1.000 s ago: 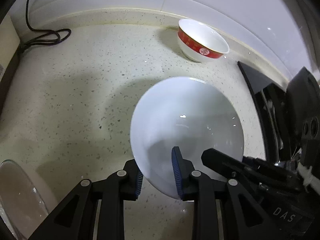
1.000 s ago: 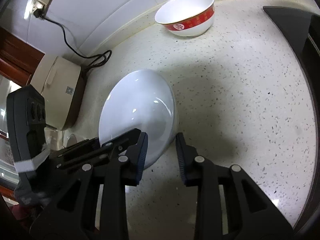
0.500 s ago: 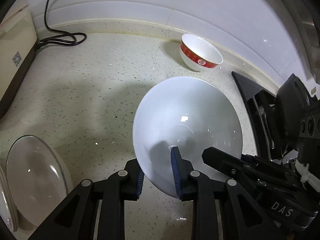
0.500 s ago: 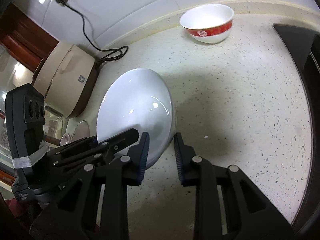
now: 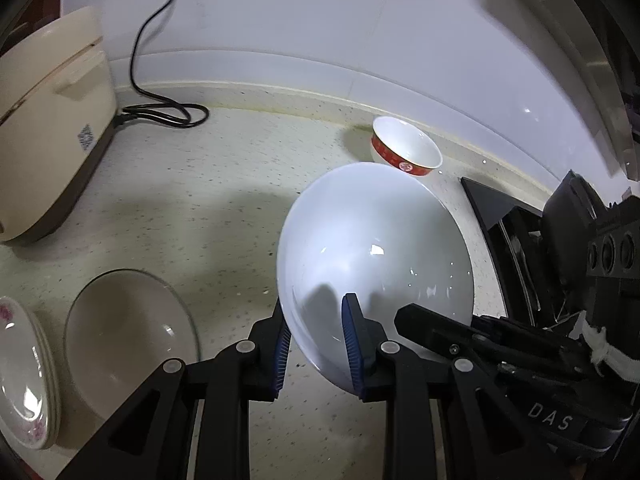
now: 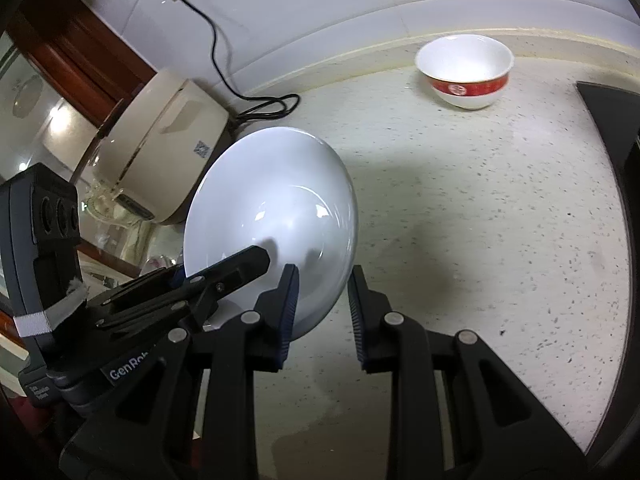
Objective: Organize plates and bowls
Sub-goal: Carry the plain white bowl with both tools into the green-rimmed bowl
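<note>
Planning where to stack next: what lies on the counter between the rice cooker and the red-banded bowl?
Only a coiled black power cord beside the rice cooker; towards the red-banded bowl the counter is bare, per the left wrist view.

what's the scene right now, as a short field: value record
held item: white bowl, lifted and tilted above the counter
left gripper: fingers clamp the bowl's near rim
right gripper: fingers straddle the bowl's other edge
on counter: red-banded bowl by the back wall; glass bowl; stacked plates; rice cooker

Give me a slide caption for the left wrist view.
Left gripper and right gripper clamp large white ceramic plate above speckled countertop.
</note>
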Available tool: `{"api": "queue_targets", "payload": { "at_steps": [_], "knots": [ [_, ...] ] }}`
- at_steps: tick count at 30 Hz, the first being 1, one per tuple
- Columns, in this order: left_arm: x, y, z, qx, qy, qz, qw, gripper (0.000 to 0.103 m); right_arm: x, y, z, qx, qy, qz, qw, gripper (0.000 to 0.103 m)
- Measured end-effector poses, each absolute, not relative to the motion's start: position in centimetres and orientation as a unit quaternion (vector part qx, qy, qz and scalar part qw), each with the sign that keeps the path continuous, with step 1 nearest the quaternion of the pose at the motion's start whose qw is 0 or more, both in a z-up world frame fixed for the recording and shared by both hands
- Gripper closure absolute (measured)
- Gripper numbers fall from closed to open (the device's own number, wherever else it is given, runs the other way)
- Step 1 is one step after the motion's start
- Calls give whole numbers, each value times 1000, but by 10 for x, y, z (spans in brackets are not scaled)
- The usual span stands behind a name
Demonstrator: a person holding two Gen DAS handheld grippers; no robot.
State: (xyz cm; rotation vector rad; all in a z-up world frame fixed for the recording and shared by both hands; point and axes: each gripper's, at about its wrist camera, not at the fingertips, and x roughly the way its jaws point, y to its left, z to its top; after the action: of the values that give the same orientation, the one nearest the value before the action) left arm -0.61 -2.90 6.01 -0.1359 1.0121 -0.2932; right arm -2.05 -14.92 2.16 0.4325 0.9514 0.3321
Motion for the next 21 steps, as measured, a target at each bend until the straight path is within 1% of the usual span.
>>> {"api": "queue_targets", "payload": {
  "at_steps": [21],
  "knots": [
    [-37, 38, 72, -112, 460, -69, 878, 77, -18, -83, 35, 163, 455, 231, 844, 74]
  ]
}}
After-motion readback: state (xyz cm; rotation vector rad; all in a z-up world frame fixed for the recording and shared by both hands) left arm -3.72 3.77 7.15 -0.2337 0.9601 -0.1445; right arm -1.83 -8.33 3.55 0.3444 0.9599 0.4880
